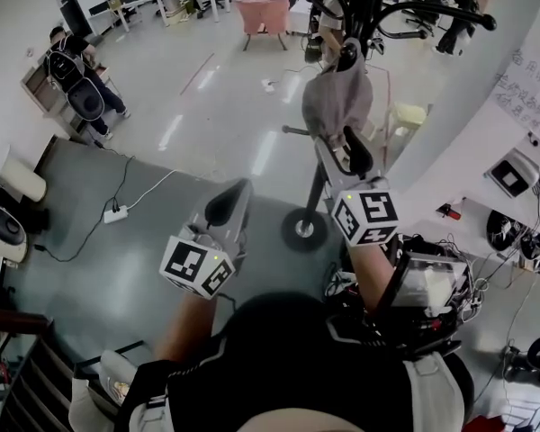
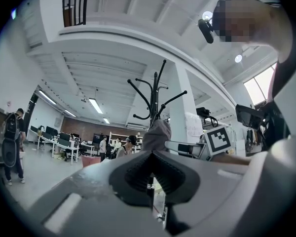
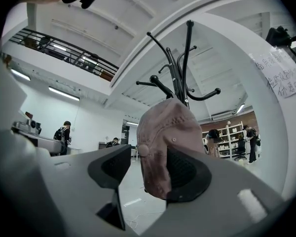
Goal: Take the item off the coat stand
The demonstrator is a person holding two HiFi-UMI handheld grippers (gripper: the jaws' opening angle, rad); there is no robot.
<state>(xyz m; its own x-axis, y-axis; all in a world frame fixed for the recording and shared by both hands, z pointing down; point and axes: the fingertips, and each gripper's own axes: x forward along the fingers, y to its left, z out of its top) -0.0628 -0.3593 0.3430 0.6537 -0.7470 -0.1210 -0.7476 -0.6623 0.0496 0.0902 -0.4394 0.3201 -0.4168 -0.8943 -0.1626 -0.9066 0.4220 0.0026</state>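
- The cap [image 3: 167, 142], a dusty pink-grey one, hangs on a low arm of the black coat stand [image 3: 180, 78], its crown drooping downward.
- It sits straight ahead of the right gripper [image 3: 148, 169], in the gap between the two jaws and over toward the right-hand one.
- That gripper's jaws are spread wide. The left-hand pad is clear of the cap. The cap overlaps the right-hand pad, though I cannot tell whether the two touch.
- From the head view, the right gripper [image 1: 342, 151] reaches in just beneath the cap [image 1: 337, 102], close against the stand's pole.
- The left gripper [image 2: 153, 174] has its jaws pressed together with nothing in them. The cap [image 2: 157, 135] and the stand [image 2: 153, 93] lie beyond its tips, well apart.
- In the head view the left gripper [image 1: 232, 203] is held back beside the right one, further from the stand's round base [image 1: 304, 229].
- Behind the stand there is a pink chair [image 1: 263, 12].
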